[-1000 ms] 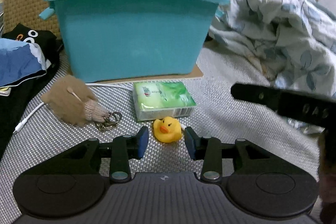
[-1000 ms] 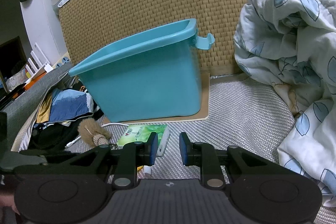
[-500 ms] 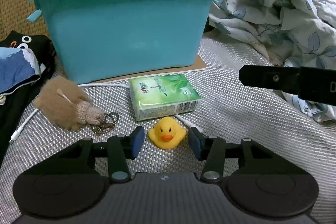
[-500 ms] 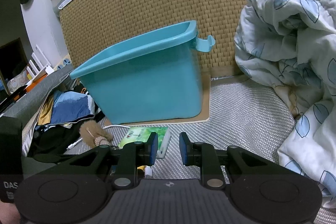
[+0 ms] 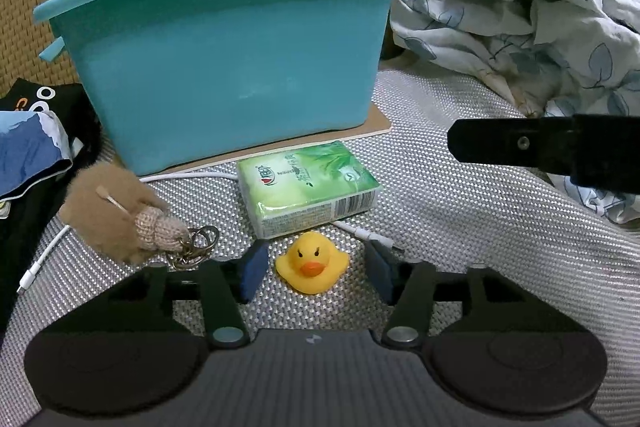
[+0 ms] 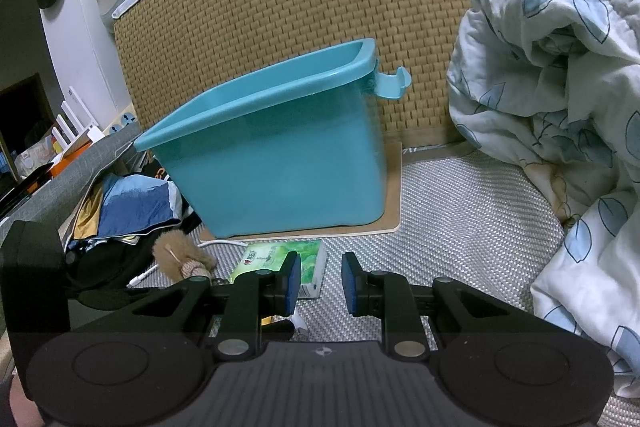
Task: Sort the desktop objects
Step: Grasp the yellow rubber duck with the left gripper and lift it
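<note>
The left gripper [image 5: 316, 269] tilts down toward the grey woven mat [image 5: 460, 227], its blue pads spread either side of the yellow rubber duck [image 5: 313, 263]. The jaws have just been closing in, yet a gap shows on both sides, so nothing is pinched. Just beyond the duck lies the green tissue pack [image 5: 306, 189], with the teal bin [image 5: 228, 55] farther back and the furry brown keychain [image 5: 120, 215] to the left. The right gripper [image 6: 320, 283] points lower-angled over the mat, pads parted on empty air. Its view alone shows the bin's open rim and side hook; the duck there is perhaps only a yellow sliver behind the left finger. The left view alone shows the white cable [image 5: 188, 179].
</note>
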Demonstrator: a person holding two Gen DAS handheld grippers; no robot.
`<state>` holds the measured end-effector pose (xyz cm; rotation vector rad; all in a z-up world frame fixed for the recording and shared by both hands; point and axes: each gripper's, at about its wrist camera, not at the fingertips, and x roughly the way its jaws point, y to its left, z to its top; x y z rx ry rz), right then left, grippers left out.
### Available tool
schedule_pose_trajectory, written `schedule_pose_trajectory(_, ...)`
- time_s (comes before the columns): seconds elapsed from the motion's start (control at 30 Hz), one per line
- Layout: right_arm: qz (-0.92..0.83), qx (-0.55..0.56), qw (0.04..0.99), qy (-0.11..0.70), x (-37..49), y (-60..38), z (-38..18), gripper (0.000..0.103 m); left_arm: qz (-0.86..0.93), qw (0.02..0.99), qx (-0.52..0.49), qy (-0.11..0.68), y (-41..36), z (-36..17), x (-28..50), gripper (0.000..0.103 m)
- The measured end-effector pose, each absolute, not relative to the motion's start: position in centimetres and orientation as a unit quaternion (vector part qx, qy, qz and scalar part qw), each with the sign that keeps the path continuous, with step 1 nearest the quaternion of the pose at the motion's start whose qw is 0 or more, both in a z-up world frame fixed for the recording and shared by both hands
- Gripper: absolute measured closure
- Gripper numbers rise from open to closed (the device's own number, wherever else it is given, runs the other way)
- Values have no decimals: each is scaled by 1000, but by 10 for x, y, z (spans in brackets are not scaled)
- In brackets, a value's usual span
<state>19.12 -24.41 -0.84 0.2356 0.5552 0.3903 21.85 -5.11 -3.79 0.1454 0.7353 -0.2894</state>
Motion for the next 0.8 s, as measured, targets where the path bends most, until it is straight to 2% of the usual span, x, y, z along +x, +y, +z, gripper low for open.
schedule_pose_trajectory(0.03,191,115,936,272,191,-244,-8,78,-139,921,74,356,-51,-38,218,61)
schedule_pose_trajectory(0.8,192,113,936,272,193,-244,-9,78,-132,945,39,297,-21,6,185,61)
